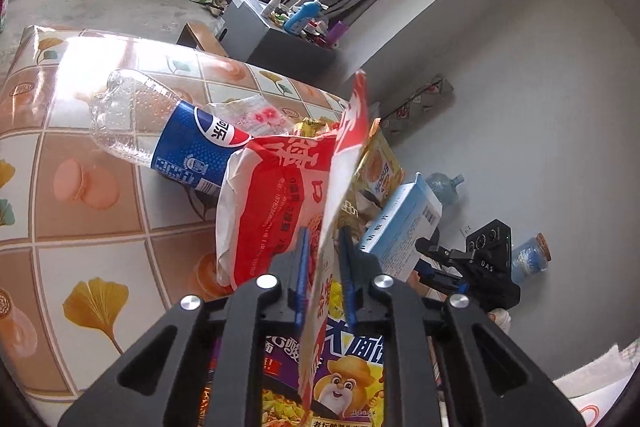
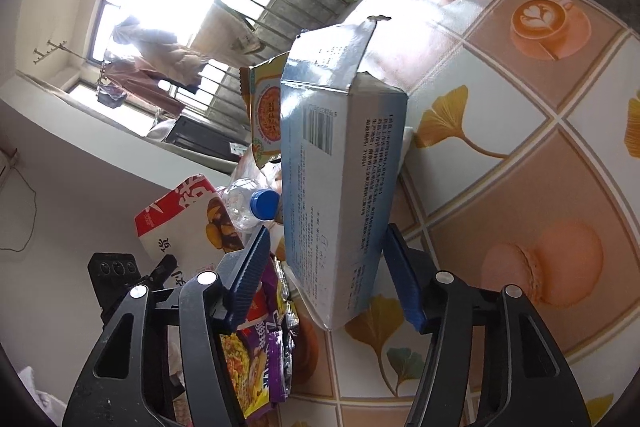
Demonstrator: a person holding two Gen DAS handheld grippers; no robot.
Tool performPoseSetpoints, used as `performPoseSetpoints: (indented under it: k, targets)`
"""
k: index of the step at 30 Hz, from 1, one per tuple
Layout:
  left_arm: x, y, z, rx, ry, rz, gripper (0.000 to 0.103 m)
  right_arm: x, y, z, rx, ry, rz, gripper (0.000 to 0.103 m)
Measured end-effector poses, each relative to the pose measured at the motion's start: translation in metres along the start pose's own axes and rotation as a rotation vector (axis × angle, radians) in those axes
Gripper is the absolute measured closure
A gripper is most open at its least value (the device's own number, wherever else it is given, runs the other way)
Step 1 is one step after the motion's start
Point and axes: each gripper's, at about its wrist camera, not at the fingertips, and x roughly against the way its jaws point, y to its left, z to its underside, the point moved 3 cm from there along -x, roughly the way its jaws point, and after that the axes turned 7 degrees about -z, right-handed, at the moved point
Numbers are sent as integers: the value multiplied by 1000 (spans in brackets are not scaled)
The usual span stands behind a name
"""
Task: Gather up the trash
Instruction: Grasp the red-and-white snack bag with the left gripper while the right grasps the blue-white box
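Observation:
A red and white paper bag (image 1: 276,195) lies on the patterned table (image 1: 92,187). Its raised edge runs between the fingers of my left gripper (image 1: 325,251), which stand close on either side of it. An empty Pepsi bottle (image 1: 160,135) lies behind the bag; its blue cap (image 2: 263,203) shows in the right wrist view. A light blue carton (image 2: 340,163) stands on the table (image 2: 520,155) between the wide-apart fingers of my right gripper (image 2: 326,255), without clear contact. A purple noodle packet (image 1: 344,379) lies under my left gripper. A yellow snack packet (image 1: 380,171) stands further back.
The carton (image 1: 404,223) and my right gripper (image 1: 472,263) show at the right in the left wrist view. A water jug (image 1: 444,187) and a corked jar (image 1: 532,255) stand on the floor by the grey wall. A cluttered grey cabinet (image 1: 280,39) stands beyond the table.

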Motion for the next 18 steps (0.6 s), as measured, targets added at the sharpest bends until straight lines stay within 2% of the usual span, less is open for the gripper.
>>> performPoseSetpoints:
  k: [2, 4, 10, 18]
  targets:
    - [3, 0, -1, 13, -11, 8, 102, 6, 0, 0, -4, -1, -15, 66]
    - [7, 0, -3, 16, -24, 19, 103, 10, 2, 1, -6, -2, -30, 74]
    - [25, -8, -9, 5, -80, 56, 103, 18, 10, 1, 12, -26, -52, 75]
    - [63, -32, -26, -42, -198, 106, 103, 27, 22, -3, 33, -67, -90, 76]
